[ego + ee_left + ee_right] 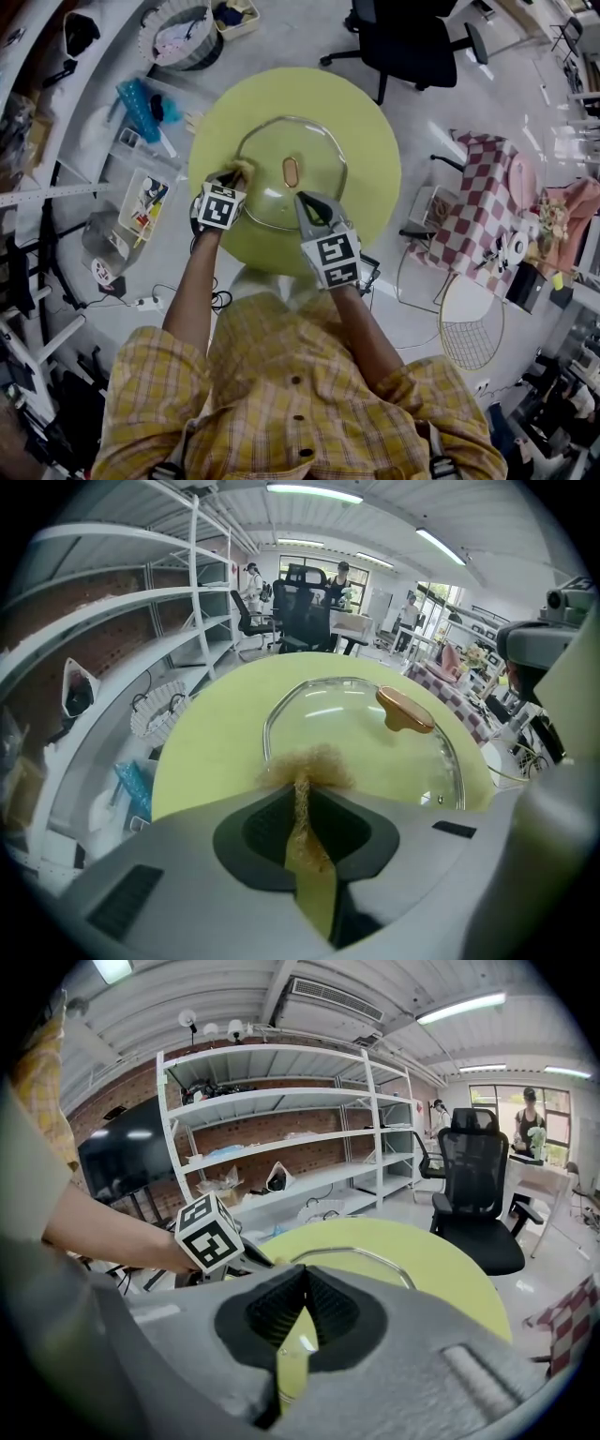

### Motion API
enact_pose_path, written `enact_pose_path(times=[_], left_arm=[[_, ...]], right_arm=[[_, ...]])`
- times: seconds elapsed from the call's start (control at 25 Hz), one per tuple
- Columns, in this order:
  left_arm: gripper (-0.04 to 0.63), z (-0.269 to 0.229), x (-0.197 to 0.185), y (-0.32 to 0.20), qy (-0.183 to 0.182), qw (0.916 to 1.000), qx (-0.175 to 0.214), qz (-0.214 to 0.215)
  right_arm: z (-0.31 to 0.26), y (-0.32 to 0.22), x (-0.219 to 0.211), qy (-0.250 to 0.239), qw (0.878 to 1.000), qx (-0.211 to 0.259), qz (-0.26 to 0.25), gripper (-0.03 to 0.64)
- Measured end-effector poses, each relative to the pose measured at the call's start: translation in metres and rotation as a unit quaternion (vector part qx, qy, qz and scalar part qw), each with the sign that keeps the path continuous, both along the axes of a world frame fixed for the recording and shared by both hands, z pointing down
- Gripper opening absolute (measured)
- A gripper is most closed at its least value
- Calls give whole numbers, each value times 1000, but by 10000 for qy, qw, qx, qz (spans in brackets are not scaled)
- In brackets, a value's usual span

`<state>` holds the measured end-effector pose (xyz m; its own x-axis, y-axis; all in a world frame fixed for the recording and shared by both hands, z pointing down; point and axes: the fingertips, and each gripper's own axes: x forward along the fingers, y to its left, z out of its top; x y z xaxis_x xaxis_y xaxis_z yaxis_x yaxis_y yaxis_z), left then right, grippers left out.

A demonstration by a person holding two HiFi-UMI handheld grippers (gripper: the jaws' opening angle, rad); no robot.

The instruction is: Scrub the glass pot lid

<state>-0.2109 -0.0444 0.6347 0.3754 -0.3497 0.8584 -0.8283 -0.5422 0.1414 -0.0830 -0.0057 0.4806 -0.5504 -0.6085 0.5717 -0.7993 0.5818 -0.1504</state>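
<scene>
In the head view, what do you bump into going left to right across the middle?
left gripper pinching a scrubber → wooden knob of the glass pot lid → right gripper → checkered cloth

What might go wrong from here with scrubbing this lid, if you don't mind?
1. The right gripper pinches the glass pot lid only at its near rim; hard scrubbing might twist it free across the table.
2. The left gripper holds the scouring pad by a thin edge, so it may pull out.
</scene>
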Motion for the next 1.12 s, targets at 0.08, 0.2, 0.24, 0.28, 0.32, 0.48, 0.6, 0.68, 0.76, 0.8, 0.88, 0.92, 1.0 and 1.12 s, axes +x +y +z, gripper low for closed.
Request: enact_pose_path(times=[0.08,0.2,0.24,0.28,0.32,0.48,0.6,0.68,0.76,0.8,0.88,0.92,1.0,1.12], left_arm=[[41,2,-1,-9,1,10000,35,-19],[41,1,0,-21,-1,10000,26,-30],[41,0,1,-25,-9,10000,24,-29],[41,0,1,-30,-15,10000,29,-27],[41,1,2,-34,-16,10000,35,-24],[41,0,5,-49,-32,10000,56,-8],[41,0,7,-54,-24,10000,69,-45],[41,0,10,-56,-54,9999,116,-38],[41,-1,13,-55,-80,9998,170,34],[41,-2,15,-54,-73,9998,188,72],[41,-4,21,-52,-89,9996,233,166],[41,-4,24,-51,-124,9993,265,237],[41,-5,30,-48,-201,9986,327,372],[41,-5,33,-43,-212,9983,371,395]], right_arm=[[1,-2,0,-7,10000,-25,3,-3],[3,-3,-1,-2,10000,-46,1,-3],[4,-4,-1,2,10000,-51,4,-3],[4,-5,-1,4,10000,-58,10,-3],[5,-6,-1,3,10000,-65,22,-3],[6,-10,3,7,9999,-88,84,-3],[7,-11,6,5,9999,-91,111,-3],[8,-11,8,2,9999,-95,121,-3],[8,-11,9,0,9999,-97,121,-3],[8,-11,9,1,9999,-98,118,-3],[8,-10,10,-6,9999,-103,121,-3],[8,-9,11,-11,9999,-105,127,-3],[7,-8,11,-21,9998,-103,139,-3],[6,-6,12,-41,9999,-84,138,-3]])
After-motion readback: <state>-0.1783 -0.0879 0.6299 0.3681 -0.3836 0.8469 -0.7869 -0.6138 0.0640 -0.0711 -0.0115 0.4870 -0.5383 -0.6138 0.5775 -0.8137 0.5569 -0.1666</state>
